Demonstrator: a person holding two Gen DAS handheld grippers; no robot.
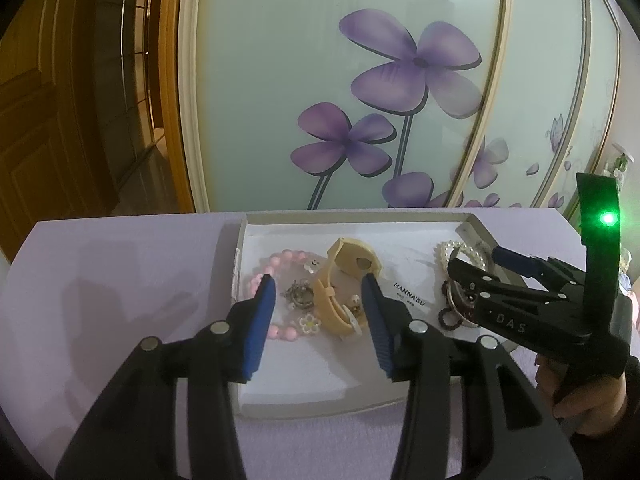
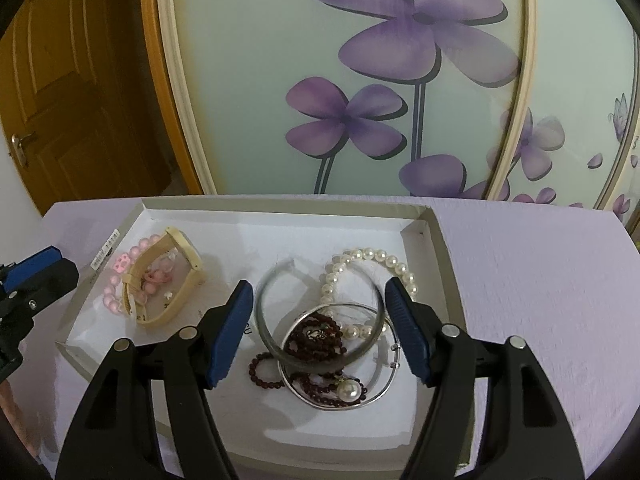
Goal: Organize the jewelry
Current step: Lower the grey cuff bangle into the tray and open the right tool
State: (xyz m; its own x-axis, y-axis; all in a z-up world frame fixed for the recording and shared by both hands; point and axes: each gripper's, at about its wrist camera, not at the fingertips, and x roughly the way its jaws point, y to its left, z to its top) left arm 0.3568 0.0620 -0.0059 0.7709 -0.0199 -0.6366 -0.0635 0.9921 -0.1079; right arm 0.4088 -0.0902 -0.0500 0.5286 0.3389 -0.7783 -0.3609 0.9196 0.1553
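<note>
A shallow white cardboard tray (image 2: 434, 236) sits on the lavender table (image 2: 520, 280). At its left end, a pink bead bracelet (image 1: 276, 262) rings a beige rubbery watch (image 1: 340, 280) standing on edge, strap running front to back. At the right end lie a pearl bracelet (image 2: 372, 258), smooth silver bangles (image 2: 320, 312) and dark red beads (image 2: 316, 336), tangled. The left claw (image 1: 320, 292) and right claw (image 2: 318, 300) both gape wide above them, holding nothing.

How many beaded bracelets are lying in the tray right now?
3: a pink bead bracelet at the tray's left end under the tan watch, a pearl bracelet at right, and dark red beads piled among bangles; tangled strands may hide more.
</note>
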